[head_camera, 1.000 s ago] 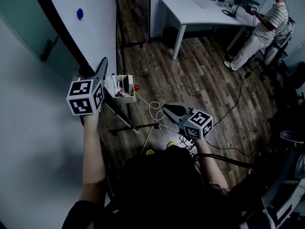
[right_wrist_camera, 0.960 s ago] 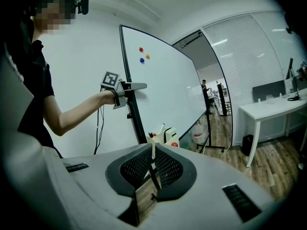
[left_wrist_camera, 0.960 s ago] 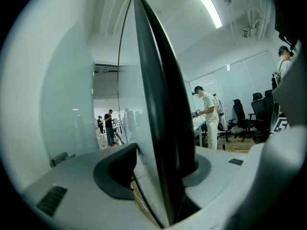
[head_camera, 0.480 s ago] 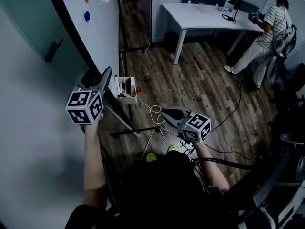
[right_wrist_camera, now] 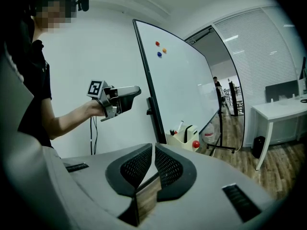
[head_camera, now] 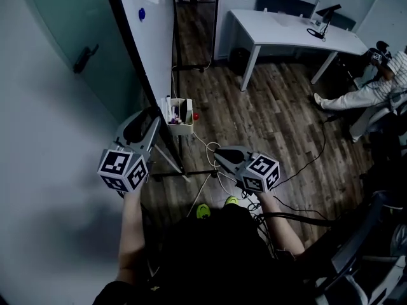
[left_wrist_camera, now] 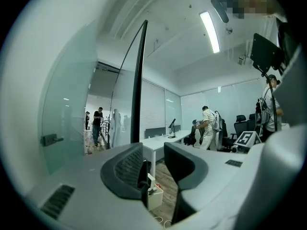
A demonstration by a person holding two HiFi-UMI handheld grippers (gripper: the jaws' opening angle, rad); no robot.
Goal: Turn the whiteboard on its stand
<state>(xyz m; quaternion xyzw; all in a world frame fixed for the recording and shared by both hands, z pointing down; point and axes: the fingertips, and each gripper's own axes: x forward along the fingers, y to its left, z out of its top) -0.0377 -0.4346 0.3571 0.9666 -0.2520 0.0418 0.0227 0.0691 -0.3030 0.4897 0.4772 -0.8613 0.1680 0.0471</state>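
Beside the whiteboard's [head_camera: 158, 43] black edge, the left gripper's [head_camera: 147, 121] jaws stand apart and are closing, with nothing between them; the right gripper's [head_camera: 222, 152] jaws sit almost together, empty.

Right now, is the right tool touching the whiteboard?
Apart. In the head view, floor shows between the right tool and the whiteboard; the right gripper view shows the whiteboard far beyond its jaws.

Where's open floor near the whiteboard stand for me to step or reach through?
Bare wood floor lies between the white desk and the cables. It is crowded at the foot of the whiteboard: the marker box, red ball, stand legs and cables bunch together there.
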